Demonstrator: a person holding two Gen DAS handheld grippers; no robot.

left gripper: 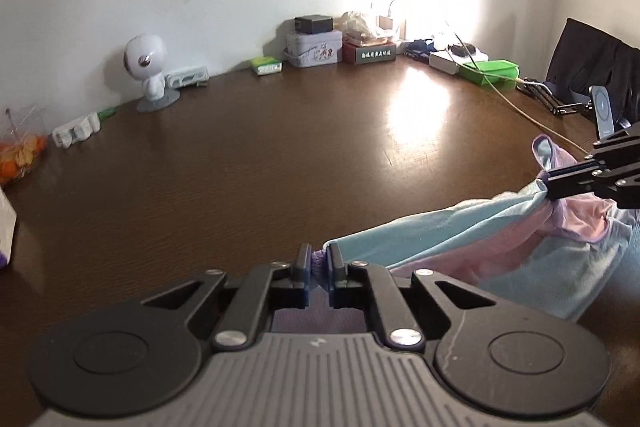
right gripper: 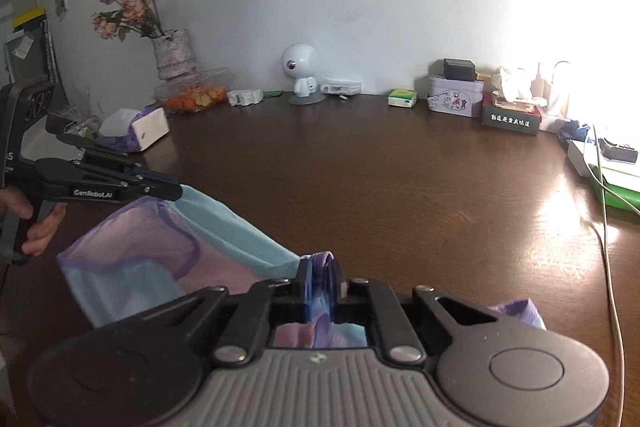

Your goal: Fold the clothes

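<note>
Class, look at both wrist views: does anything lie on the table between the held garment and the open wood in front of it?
Nothing visible does. The left gripper and right gripper hold the garment above bare table; the clutter sits along the wall.

A light-blue and pink garment (right gripper: 224, 231) with purple trim hangs stretched above the table.

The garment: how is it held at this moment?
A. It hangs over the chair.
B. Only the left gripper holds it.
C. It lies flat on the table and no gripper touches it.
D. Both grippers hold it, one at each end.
D: the garment is pinched in the jaws of the left gripper and of the right gripper, and it is stretched between them above the table.
</note>
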